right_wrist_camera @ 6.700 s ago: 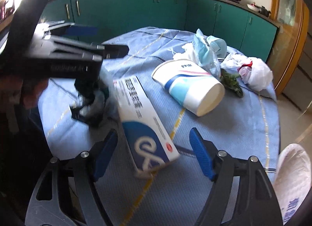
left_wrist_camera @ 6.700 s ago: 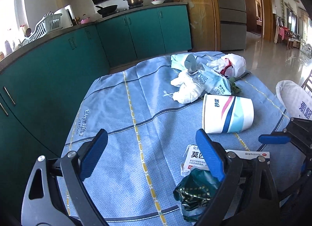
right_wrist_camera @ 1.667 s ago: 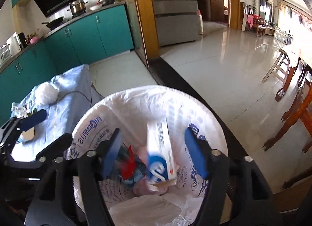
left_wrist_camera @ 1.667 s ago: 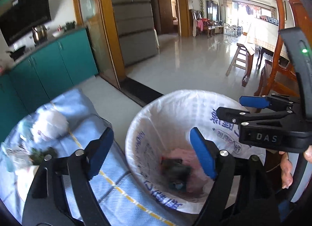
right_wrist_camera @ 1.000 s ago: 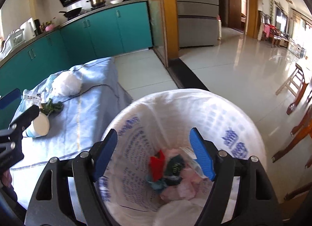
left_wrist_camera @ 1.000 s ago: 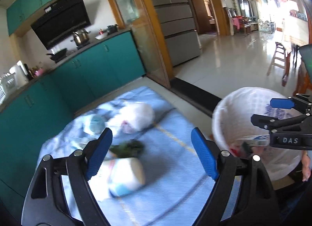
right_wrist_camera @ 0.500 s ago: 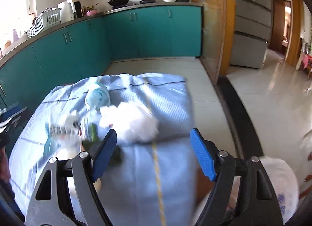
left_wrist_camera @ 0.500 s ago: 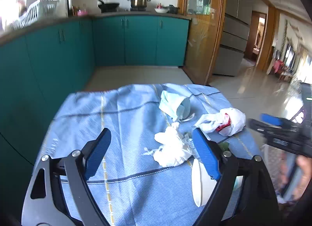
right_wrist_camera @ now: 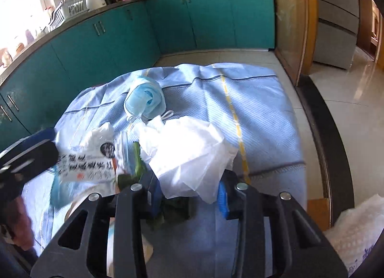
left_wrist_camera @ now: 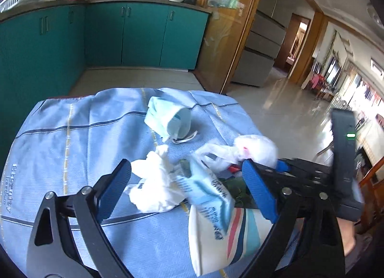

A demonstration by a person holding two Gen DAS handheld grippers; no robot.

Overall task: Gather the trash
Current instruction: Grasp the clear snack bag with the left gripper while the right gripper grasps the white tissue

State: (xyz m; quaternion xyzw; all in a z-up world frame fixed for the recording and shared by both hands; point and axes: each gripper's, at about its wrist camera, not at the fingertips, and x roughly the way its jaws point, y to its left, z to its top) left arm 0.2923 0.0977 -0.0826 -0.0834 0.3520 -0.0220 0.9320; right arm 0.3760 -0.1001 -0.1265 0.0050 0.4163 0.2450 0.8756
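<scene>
Both grippers had swung back from the bin [right_wrist_camera: 357,225] to the litter left on the desk [left_wrist_camera: 72,134] — the box and dark wrapper seen earlier on the cloth were gone, dropped in the bin, so a second round of collecting had begun. The right gripper [right_wrist_camera: 189,196] had just been closing; its fingers [right_wrist_camera: 222,197] stood narrowed around the lower folds of the white bag [right_wrist_camera: 189,153], near the desk's right edge, apparently pinching it, though the contact itself was hidden by the plastic. The left gripper [left_wrist_camera: 189,191] had been opening further; its fingers [left_wrist_camera: 258,194] were spread wide and empty above the tissue [left_wrist_camera: 156,186], the printed packet [left_wrist_camera: 206,196] and the toppled cup [left_wrist_camera: 223,237]. Only the right view showed the bin, at the lower right, and the grip on the bag; only the left view showed the cup whole. The mask [left_wrist_camera: 168,119] lay towards the far edge in both.
</scene>
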